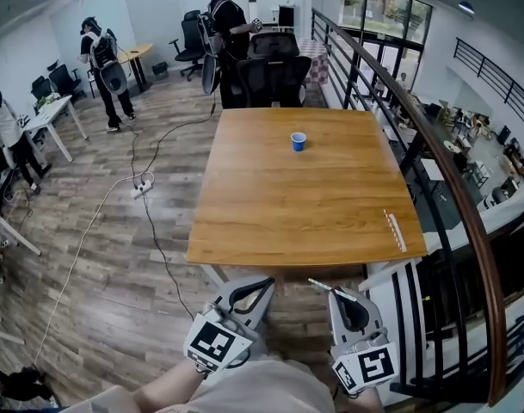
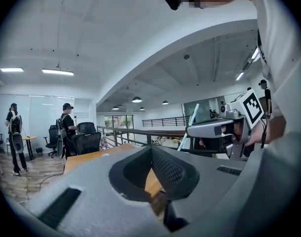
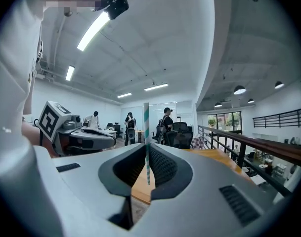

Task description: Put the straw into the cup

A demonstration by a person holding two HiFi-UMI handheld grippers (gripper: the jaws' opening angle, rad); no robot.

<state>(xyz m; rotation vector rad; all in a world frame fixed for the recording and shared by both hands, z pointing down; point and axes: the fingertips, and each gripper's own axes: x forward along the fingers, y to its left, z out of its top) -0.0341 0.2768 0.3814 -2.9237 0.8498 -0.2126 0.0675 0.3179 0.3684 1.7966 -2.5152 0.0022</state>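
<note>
Head view shows one blue cup (image 1: 298, 141) standing far on the wooden table (image 1: 279, 205). The right gripper (image 1: 334, 291), before the near edge, clamps one striped straw (image 3: 146, 137). The left gripper (image 1: 267, 284) is closed on nothing.

Cup (image 1: 298, 141) inside & white strip (image 1: 395, 231) too small to ID.

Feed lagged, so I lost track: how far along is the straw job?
Done: the right claw is shut on the striped straw. In hand: it hangs short of the table edge; the left claw is shut, empty. Left: reach the blue cup, no straw in it, and insert.
</note>
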